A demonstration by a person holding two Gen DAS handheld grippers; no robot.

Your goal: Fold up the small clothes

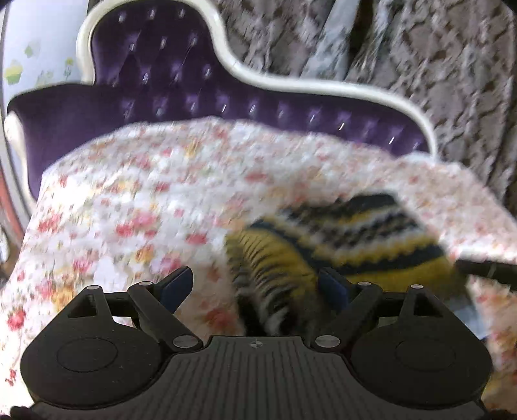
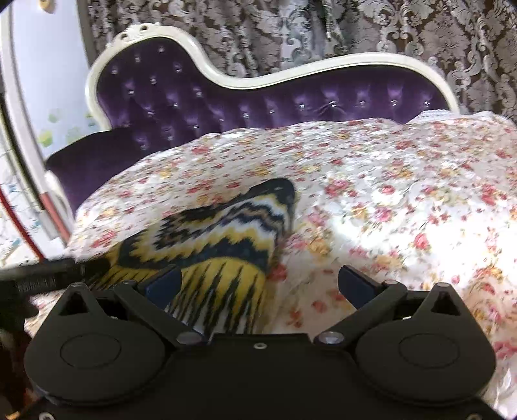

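Observation:
A small knitted garment in yellow, black and white zigzag stripes lies on a floral sheet. In the left wrist view it sits right of centre, and its near edge lies between my left gripper's open fingers. In the right wrist view the same garment lies left of centre, with its near yellow edge in front of my right gripper, which is open; the left finger overlaps the cloth. The left wrist view is blurred by motion.
The floral sheet covers a purple tufted sofa with a white curved frame. Patterned grey curtains hang behind. The other gripper's dark body shows at the right edge of the left view and at the left edge of the right view.

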